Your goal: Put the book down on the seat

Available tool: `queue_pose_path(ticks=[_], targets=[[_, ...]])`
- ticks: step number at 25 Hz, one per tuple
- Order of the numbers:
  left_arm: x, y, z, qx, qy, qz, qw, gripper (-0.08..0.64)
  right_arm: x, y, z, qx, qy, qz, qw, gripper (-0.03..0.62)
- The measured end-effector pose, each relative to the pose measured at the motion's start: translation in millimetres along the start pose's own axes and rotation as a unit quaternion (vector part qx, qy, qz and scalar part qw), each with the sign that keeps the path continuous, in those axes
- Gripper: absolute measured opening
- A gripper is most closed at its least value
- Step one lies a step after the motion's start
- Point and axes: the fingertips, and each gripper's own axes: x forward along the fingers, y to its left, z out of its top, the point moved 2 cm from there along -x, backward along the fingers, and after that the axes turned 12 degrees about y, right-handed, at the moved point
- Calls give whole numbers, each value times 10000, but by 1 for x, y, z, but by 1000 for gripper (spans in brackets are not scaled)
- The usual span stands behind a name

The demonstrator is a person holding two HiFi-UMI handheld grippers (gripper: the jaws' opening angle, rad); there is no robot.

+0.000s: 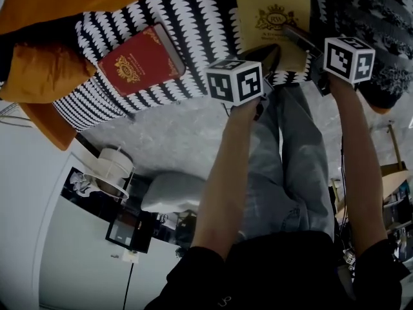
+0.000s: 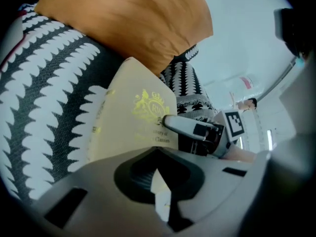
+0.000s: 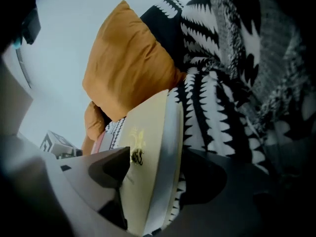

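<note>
Pale cream hardcover book with a gold crest [image 1: 271,18] lying on the black-and-white patterned seat [image 1: 200,24], right of a red book [image 1: 139,60] and near an orange cushion [image 2: 133,28]. Left gripper [image 2: 158,174] pinching its near corner. Right gripper [image 3: 160,162] spread wide around its right edge, not gripping. Seemingly almost done: only the left release and withdrawal left.

Left gripper [image 1: 270,58] clamped, right gripper [image 1: 302,41] spread (both angled down)

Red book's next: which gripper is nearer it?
Left. The left gripper sits right of the red book, at the lower corner of the cream book; the right gripper is farther right, at its right edge.
</note>
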Motion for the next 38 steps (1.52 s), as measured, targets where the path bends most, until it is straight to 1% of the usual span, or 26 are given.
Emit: queue_pose_path(ticks=[2,4,7,8,11,12,14,16,18,21,24,28,31,38], targets=[[0,4,-2,-62,2,77,10000,14,-9,-1,-2,-112,-111,-349,9993,325],[1,5,2,-50,-36,123,9999,12,-19,3,-1,-269,-270,-556,9977,304],[1,3,1,-102,-68,226,9997,12,-29,12,-9,-540,-367,-848,9943,229],[0,3,0,-127,-68,285,9995,12,-31,13,-13,-593,-354,-965,9929,218],[0,1,1,-52,-75,626,9980,12,-35,13,-21,-609,-340,-1305,9890,167],[-1,0,1,17,-94,793,9968,12,-38,15,-23,-618,-383,-1383,9877,144],[-1,-2,4,176,-181,1121,9934,14,-41,22,-26,-675,-477,-1457,9859,78],[1,-5,4,310,-274,1346,9900,12,-39,29,-34,-743,-455,-1455,9855,42],[3,-9,2,400,-341,1499,9873,12,-35,34,-43,-771,-334,-1436,9861,20],[2,-12,1,507,-451,1790,9815,14,-28,37,-52,-842,-154,-1475,9854,11],[-2,-12,-2,541,-557,2023,9762,14,-25,40,-56,-949,-82,-1535,9835,11],[-9,-20,-4,551,-747,2047,9744,14,-29,45,-60,-1039,-111,-1510,9830,11],[-13,-31,-4,627,-884,2070,9723,12,-37,50,-58,-1063,-235,-1484,9829,11],[-48,-69,2,797,-1287,2138,9651,14,-70,86,-34,-1288,-593,-1404,9799,11]])
